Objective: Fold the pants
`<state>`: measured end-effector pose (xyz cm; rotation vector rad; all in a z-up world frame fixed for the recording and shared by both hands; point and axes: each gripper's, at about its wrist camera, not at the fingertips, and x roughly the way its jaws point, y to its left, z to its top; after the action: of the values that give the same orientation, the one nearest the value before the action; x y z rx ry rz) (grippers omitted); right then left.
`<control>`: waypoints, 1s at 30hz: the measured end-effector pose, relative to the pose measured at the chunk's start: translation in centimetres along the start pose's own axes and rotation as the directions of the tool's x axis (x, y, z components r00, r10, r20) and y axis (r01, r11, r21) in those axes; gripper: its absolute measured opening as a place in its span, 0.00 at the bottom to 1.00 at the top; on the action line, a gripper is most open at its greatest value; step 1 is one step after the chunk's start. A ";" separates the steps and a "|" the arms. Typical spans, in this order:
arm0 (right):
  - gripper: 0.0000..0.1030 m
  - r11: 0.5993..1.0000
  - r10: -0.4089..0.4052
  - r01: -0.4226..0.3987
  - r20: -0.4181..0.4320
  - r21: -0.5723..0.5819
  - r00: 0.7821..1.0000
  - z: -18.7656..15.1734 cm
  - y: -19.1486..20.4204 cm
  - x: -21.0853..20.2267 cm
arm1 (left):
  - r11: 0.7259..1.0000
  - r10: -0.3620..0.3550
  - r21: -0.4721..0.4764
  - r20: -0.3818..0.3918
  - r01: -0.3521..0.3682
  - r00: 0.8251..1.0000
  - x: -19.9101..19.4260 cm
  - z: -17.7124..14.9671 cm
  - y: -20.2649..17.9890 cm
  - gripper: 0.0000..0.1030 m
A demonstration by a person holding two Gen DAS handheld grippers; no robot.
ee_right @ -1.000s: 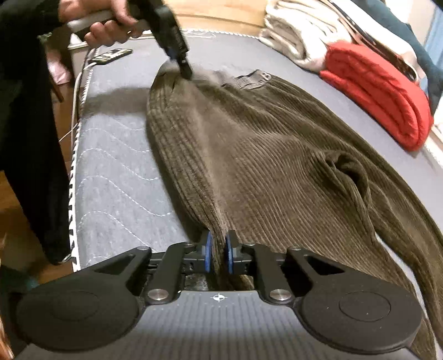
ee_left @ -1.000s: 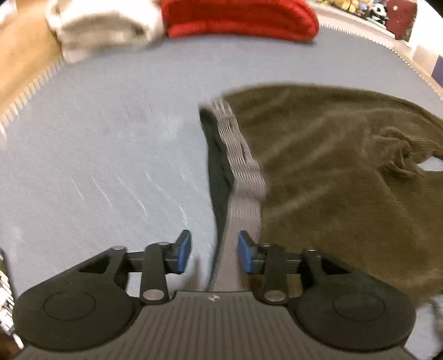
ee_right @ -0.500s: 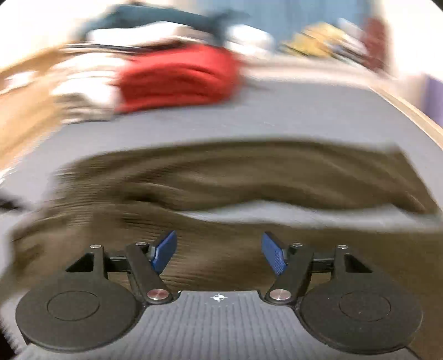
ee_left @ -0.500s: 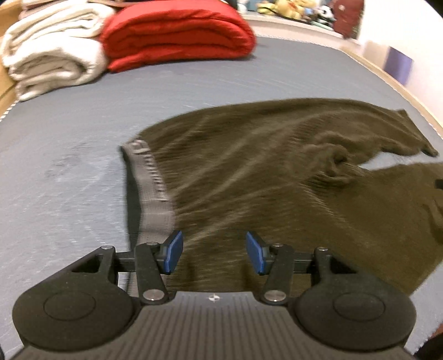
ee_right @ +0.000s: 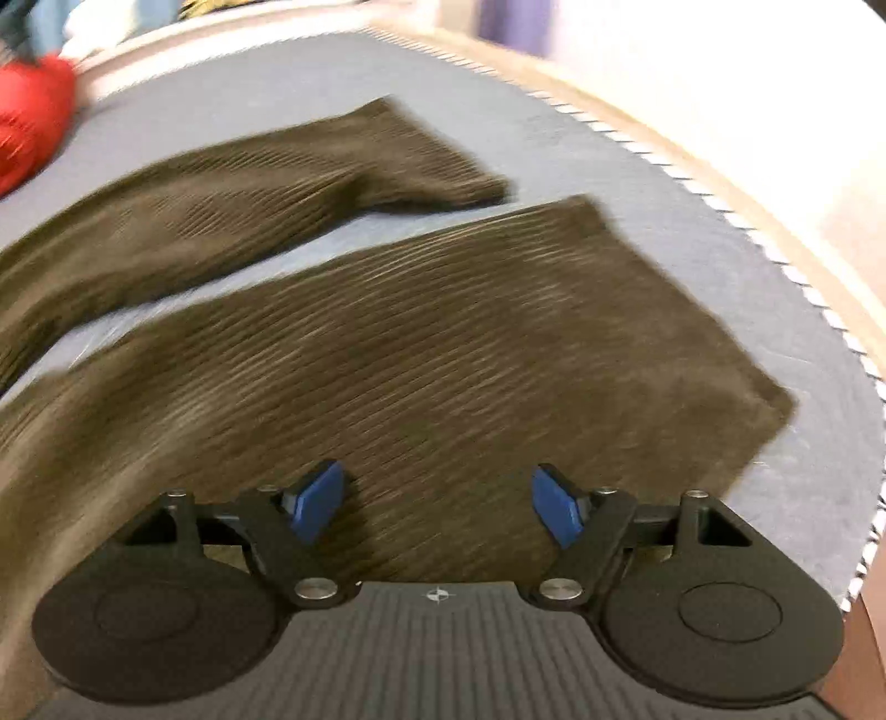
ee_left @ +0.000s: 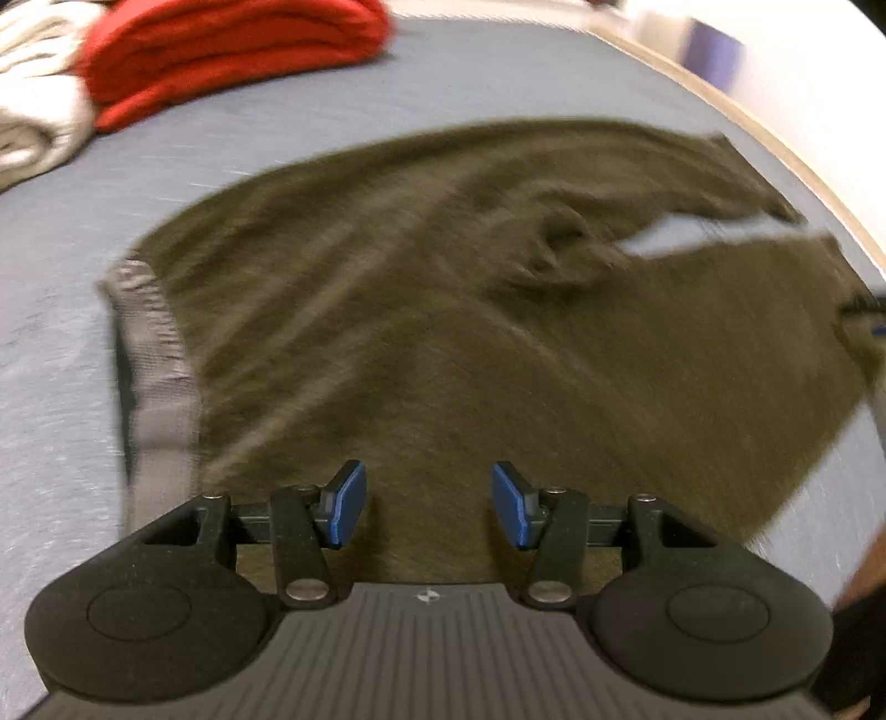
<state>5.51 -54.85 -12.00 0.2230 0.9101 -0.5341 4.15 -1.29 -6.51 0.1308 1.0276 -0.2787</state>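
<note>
A: Looking down both cameras, where did the pants [ee_left: 443, 310] lie?

B: Spread flat on the grey mattress [ee_left: 66, 354], waistband [ee_left: 158, 387] at one end, the two legs running away from it. The near leg [ee_right: 443, 354] and far leg [ee_right: 232, 199] lay apart, a strip of mattress showing between them. A bunched wrinkle [ee_left: 565, 249] sat at the crotch.

A: And the tongs?

B: Both empty. The left gripper [ee_left: 429, 501] stood about half open over the seat, near the waistband, with cloth below the pads but not pinched. The right gripper [ee_right: 437, 501] hovered over the near leg toward its hem, its jaws opening wide, nothing between them but the fabric underneath.

A: So which step was it?

B: I judged it the start of the lengthwise fold, bringing one leg onto the other. Nothing was folded yet.

A: How should that have been done well?

B: Each gripper wanted the near edge: left at the waistband corner, right at the hem corner. Pinching both layers mattered, or the top one alone would lift. Carrying the two ends over together would have kept the edges in line, and the crotch wrinkle needed pulling smooth first.

A: Any hazard?

B: The red blanket [ee_left: 221, 50] and white blanket [ee_left: 33, 111] lay well clear, so mainly a crooked fold.
</note>
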 end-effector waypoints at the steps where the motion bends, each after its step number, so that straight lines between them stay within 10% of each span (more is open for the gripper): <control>1: 0.77 0.999 -0.017 0.017 -0.006 0.038 1.000 0.2 -0.8 0.3 | 0.999 -0.031 0.025 -0.017 0.032 0.999 0.3 -0.2 -0.7 0.58; 4: 0.81 0.989 -0.034 0.041 -0.049 0.140 0.998 0.5 -2.9 1.8 | 0.985 -0.125 0.114 -0.076 0.133 0.989 1.2 -1.2 -3.0 0.72; 12: 0.88 0.987 -0.014 0.019 -0.037 0.159 0.999 0.4 -3.3 2.6 | 0.949 -0.089 0.286 -0.151 0.130 0.984 3.6 -3.4 -6.5 0.76; 15: 0.75 0.989 -0.028 0.031 -0.021 0.144 0.999 0.4 -3.3 2.5 | 0.955 -0.097 0.265 -0.156 0.136 0.983 3.7 -3.2 -6.0 0.76; 20: 0.05 0.988 -0.022 0.019 0.013 0.154 1.000 0.6 -4.0 1.9 | 0.955 -0.100 0.265 -0.136 0.133 0.986 3.1 -3.0 -6.0 0.75; 30: 0.01 0.981 -0.056 0.050 0.024 0.185 0.998 0.9 -4.6 1.4 | 0.968 -0.144 0.198 -0.064 0.154 0.987 1.3 -1.7 -5.0 0.57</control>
<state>4.43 -59.56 -12.44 0.3586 0.8399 -0.6708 1.93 -5.89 -8.38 0.2459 1.0585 -0.5200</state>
